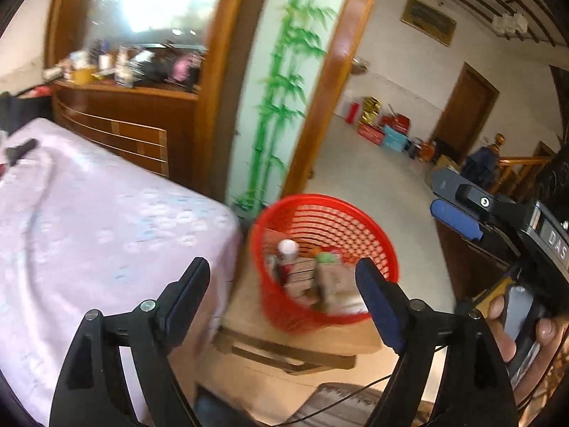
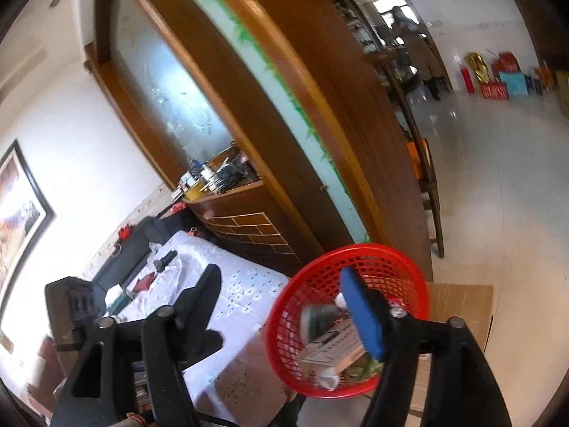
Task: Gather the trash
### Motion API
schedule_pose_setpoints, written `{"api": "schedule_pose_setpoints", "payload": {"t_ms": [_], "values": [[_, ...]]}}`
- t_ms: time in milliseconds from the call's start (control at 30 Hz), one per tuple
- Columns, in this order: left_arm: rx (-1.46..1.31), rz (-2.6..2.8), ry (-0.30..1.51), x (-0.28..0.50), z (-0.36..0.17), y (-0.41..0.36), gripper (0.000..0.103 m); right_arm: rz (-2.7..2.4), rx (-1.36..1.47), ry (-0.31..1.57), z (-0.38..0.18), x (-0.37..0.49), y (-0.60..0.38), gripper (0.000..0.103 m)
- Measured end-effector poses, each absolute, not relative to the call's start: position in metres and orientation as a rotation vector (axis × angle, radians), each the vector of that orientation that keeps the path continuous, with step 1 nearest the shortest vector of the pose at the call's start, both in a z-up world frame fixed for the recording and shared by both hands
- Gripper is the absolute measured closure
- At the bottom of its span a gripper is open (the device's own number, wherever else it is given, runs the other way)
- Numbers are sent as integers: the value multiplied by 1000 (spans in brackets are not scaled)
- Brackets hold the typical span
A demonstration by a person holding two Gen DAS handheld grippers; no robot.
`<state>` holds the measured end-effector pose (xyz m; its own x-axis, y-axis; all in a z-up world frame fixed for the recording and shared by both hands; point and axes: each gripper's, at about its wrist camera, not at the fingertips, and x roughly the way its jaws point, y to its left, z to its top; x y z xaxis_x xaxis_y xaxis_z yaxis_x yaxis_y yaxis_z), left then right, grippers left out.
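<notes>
The round red plastic mesh basket (image 1: pixel 322 261) holds cartons, a white-capped bottle (image 1: pixel 287 249) and wrappers; left gripper (image 1: pixel 282 281) and right gripper (image 2: pixel 284 302) fingers apart, empty

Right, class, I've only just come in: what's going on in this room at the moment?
A person is collecting trash with a two-finger gripper in each hand. Both the left gripper and the right gripper are open and hold nothing. In front of them a red mesh basket stands on a cardboard box beside a bed with a pale cover. The basket already holds cartons, a bottle and other packaging.
</notes>
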<state>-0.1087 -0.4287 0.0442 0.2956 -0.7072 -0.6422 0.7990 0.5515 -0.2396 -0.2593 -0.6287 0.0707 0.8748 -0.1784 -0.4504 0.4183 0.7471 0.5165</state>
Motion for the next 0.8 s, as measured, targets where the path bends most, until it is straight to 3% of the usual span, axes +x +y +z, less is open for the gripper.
{"api": "schedule_pose_setpoints", "payload": {"t_ms": [100, 367, 800], "values": [[116, -907, 726, -107, 57, -383, 11, -295, 603, 403, 80, -247, -604, 24], [97, -670, 718, -90, 65, -293, 9, -174, 469, 450, 93, -202, -522, 16], [199, -772, 704, -118, 58, -341, 9, -293, 388, 539, 83, -216, -515, 15]]}}
